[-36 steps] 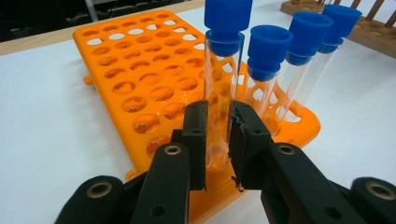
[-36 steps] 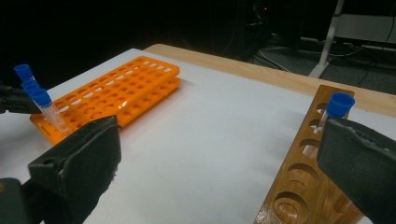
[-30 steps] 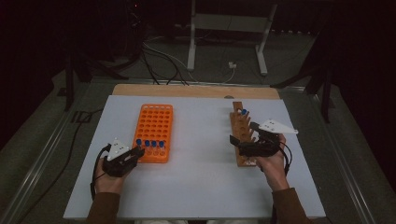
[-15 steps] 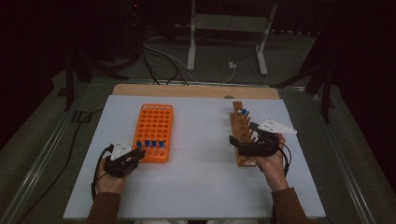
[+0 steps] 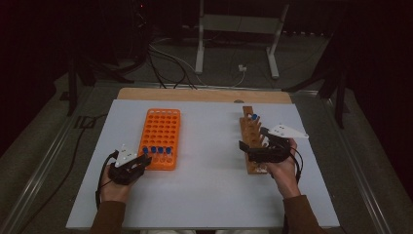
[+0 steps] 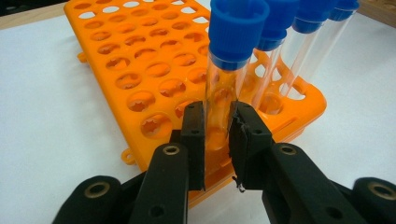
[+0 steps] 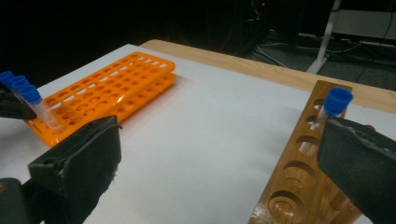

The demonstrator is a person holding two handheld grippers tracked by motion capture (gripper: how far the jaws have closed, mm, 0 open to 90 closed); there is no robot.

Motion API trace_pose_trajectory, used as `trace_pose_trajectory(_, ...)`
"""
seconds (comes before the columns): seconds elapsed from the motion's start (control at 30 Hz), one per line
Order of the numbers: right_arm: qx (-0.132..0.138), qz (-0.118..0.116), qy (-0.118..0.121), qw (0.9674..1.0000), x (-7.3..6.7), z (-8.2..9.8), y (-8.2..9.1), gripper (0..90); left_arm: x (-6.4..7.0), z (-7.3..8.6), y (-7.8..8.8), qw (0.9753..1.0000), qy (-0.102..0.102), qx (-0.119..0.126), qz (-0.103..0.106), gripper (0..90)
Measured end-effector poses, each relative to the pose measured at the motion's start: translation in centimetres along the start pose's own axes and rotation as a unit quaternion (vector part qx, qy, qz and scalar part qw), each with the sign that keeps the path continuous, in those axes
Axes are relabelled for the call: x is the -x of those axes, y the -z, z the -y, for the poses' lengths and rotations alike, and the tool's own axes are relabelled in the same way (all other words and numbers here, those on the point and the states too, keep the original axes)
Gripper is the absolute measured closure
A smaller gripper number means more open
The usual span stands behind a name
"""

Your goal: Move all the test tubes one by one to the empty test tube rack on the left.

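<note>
Little had changed: both hands stayed put. The left gripper remained clamped on a clear blue-capped tube seated in the orange plastic rack's near row, unreleased. The right gripper gaped wide beside the wooden rack.
</note>
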State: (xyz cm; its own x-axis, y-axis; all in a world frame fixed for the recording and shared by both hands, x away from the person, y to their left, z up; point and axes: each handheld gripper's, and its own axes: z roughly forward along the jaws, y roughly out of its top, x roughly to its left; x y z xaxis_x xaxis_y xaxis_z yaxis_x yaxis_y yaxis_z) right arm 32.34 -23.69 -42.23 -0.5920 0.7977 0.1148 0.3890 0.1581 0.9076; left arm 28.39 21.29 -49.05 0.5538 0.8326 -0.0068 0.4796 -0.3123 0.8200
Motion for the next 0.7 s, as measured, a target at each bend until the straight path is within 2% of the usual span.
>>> trace_pose_trajectory(0.07, 0.000, 0.004, 0.000, 1.0000, 0.2, 0.0, 0.1, 0.0, 0.0, 0.0, 0.2, 1.0000, 0.000, 0.001, 0.000, 73.6)
trace_pose_trajectory(0.23, -0.002, 0.011, -0.001, 0.9999, 0.7, -0.3, 0.1, 0.0, -0.1, 0.0, 0.7, 0.9996, 0.019, 0.014, 0.015, 63.5)
trace_pose_trajectory(0.33, -0.003, 0.016, 0.002, 0.9999, 0.9, -0.7, 0.0, 0.0, -0.1, 0.0, 1.2, 0.9989, 0.029, 0.030, 0.019, 56.2)
trace_pose_trajectory(0.43, -0.004, 0.021, 0.005, 0.9998, 1.2, -1.1, -0.2, 0.0, -0.1, 0.0, 1.8, 0.9980, 0.033, 0.050, 0.018, 52.7)
trace_pose_trajectory(0.57, -0.006, 0.029, 0.001, 0.9996, 1.7, -1.3, -0.8, 0.0, -0.2, 0.1, 2.3, 0.9964, 0.048, 0.067, 0.020, 38.1)
trace_pose_trajectory(0.7, -0.013, 0.037, -0.001, 0.9992, 2.4, -1.5, -1.7, 0.0, -0.2, 0.0, 2.4, 0.9955, 0.062, 0.071, 0.006, 20.3)
